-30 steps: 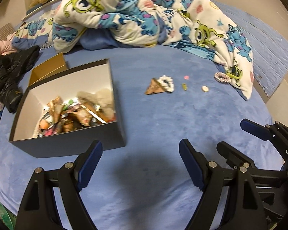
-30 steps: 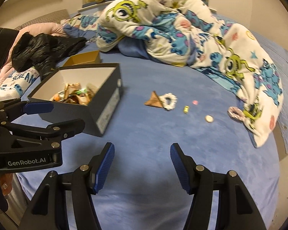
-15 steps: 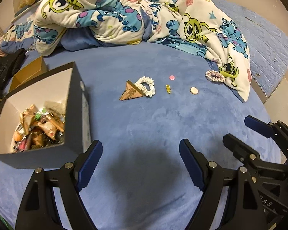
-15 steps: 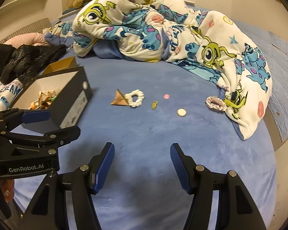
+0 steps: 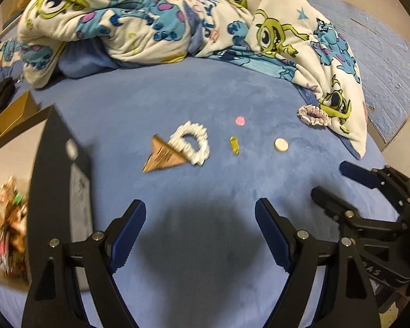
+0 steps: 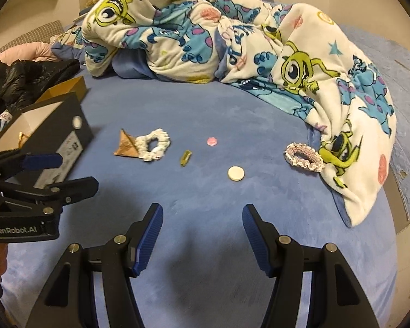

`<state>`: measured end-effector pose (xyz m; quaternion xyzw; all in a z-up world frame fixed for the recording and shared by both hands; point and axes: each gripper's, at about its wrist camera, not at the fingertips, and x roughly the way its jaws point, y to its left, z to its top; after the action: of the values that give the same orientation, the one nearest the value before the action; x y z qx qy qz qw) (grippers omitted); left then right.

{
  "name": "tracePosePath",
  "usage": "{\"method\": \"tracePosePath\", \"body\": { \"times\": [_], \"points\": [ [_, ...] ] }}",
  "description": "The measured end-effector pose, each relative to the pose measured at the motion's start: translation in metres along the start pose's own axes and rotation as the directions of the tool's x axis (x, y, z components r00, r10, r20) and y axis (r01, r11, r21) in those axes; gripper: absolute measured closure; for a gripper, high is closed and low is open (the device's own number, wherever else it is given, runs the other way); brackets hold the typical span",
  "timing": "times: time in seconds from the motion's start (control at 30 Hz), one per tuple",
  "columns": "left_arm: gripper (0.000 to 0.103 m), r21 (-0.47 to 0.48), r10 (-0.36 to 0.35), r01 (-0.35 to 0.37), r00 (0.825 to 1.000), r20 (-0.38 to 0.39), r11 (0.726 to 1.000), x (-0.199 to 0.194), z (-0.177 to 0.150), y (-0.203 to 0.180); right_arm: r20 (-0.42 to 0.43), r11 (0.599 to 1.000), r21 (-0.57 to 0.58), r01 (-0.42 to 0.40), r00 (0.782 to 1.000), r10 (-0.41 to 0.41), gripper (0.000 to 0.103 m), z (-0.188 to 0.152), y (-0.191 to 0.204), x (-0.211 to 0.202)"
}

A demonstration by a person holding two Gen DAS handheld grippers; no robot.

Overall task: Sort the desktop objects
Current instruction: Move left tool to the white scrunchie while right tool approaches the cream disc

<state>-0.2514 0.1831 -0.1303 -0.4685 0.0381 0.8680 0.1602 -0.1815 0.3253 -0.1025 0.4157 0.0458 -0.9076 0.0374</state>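
Jaws agape over plush blue bedspread [image 5: 205, 287]

Left gripper [image 5: 200, 232]: matte black plastic frame, two angular arms, each ending in a blue ribbed pad; silver round screw heads at the pivots. Right gripper [image 6: 202, 236]: same build, black arms, blue ridged pads, silver screws. White lettering "GenRobot.AI" is printed on the left unit's black body, visible in the right wrist view.
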Motion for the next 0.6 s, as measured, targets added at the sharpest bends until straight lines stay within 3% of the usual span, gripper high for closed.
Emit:
{"method": "tracePosePath", "body": {
  "times": [0.3,0.6],
  "points": [
    [0.020,0.101,-0.023,0.021,0.999,0.023,0.995,0.045,0.042,-0.020,-0.025,1.000,0.012,-0.001,1.000,0.002,0.041,0.015,-0.022,0.053],
    [0.024,0.174,-0.043,0.044,0.999,-0.008,0.984,0.090,0.055,-0.026,-0.031,1.000,0.003,0.006,1.000,-0.005,0.041,0.025,-0.040,0.085]
  ]
}}
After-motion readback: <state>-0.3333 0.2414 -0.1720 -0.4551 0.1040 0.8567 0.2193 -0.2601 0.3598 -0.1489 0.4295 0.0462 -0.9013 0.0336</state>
